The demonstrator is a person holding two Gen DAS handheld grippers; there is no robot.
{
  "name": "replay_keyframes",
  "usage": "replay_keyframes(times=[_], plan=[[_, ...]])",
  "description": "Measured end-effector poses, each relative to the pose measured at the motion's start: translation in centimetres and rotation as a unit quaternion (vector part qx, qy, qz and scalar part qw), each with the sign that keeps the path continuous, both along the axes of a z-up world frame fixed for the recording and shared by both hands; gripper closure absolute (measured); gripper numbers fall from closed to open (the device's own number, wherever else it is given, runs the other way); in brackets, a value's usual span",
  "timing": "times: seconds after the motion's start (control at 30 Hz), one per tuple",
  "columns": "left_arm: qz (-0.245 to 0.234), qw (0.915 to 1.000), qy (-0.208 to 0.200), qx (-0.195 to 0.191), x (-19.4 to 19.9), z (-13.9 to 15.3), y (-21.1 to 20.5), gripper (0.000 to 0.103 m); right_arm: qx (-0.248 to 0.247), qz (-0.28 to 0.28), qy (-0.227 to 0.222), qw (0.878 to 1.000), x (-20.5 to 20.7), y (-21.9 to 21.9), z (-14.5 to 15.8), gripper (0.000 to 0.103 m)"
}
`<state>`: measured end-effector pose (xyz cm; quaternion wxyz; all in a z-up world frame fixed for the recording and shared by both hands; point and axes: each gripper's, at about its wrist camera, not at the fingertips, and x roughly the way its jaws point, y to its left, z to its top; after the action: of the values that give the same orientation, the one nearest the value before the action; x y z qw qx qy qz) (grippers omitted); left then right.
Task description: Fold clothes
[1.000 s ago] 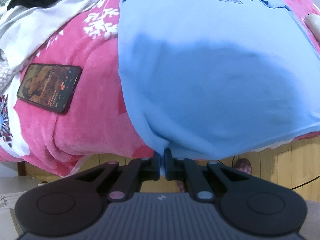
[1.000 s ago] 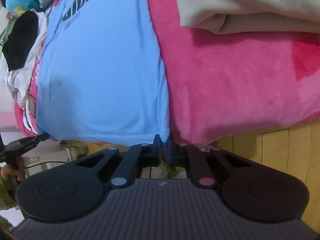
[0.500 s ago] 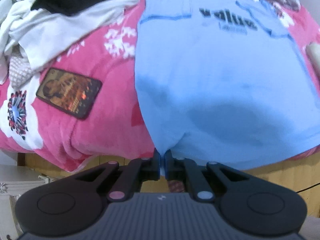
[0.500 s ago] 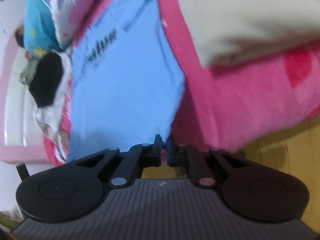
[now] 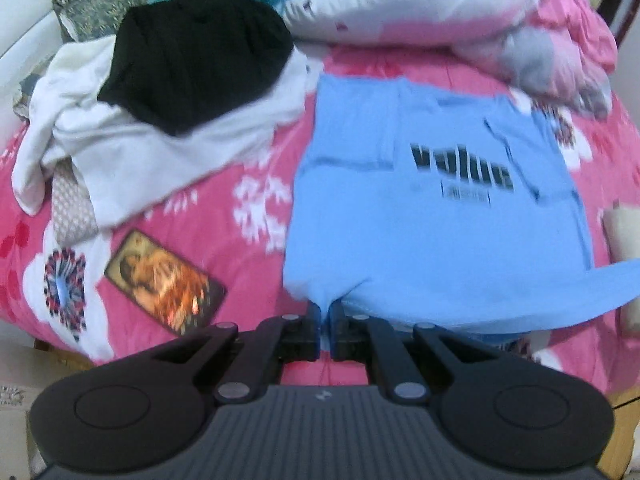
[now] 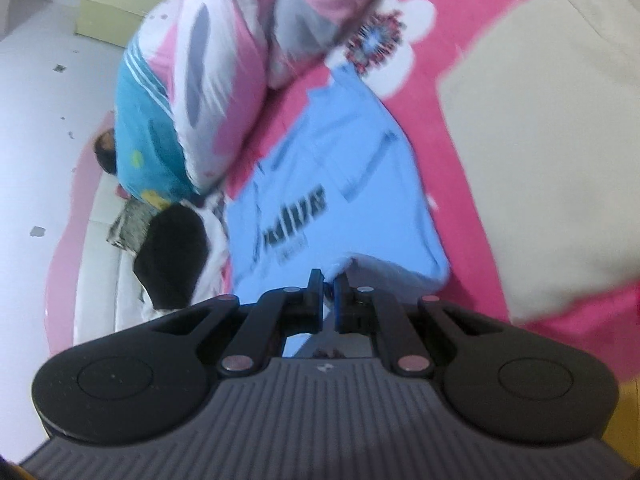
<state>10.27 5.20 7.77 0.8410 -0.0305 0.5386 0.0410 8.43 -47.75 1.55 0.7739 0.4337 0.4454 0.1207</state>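
Note:
A light blue T-shirt [image 5: 432, 240] with black lettering lies on a pink flowered bedspread [image 5: 224, 240]. My left gripper [image 5: 325, 312] is shut on the shirt's bottom hem at its left corner, lifting it off the bed. In the right wrist view my right gripper [image 6: 328, 284] is shut on the other bottom corner of the same shirt [image 6: 332, 168], and the hem curls up over the lower part of the shirt. Both views are blurred by motion.
A pile of white and black clothes [image 5: 172, 92] lies at the left. A phone [image 5: 164, 282] with its screen lit rests on the bedspread near the front edge. A beige folded garment [image 6: 540, 140] sits to the right of the shirt. Pillows [image 5: 440, 4] lie at the head of the bed.
Both grippers have risen and moved toward the head of the bed, carrying the shirt's bottom hem up off the bed edge. More of the bed and the pillows has come into view.

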Motion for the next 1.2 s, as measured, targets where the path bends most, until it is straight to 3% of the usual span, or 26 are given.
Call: replay_keyframes(times=[0.27,0.7,0.93,1.2], plan=[[0.002,0.9995,-0.01,-0.029,7.7,-0.6,2.4,0.099,-0.015,-0.024,-0.031,0.999,7.5,0.4,1.1,0.1],[-0.021,0.9961,-0.021,-0.084,23.5,-3.5,6.2,0.099,-0.03,-0.114,-0.024,0.993,18.4,3.0,0.9,0.1],[-0.043,0.9945,-0.025,-0.092,30.4,-6.8,5.9,0.099,-0.041,-0.138,-0.023,0.989,23.9,3.0,-0.8,0.1],[-0.04,0.9949,-0.017,-0.091,35.0,-12.8,6.5,0.097,-0.043,-0.14,-0.02,0.989,28.9,1.8,-6.4,0.1]])
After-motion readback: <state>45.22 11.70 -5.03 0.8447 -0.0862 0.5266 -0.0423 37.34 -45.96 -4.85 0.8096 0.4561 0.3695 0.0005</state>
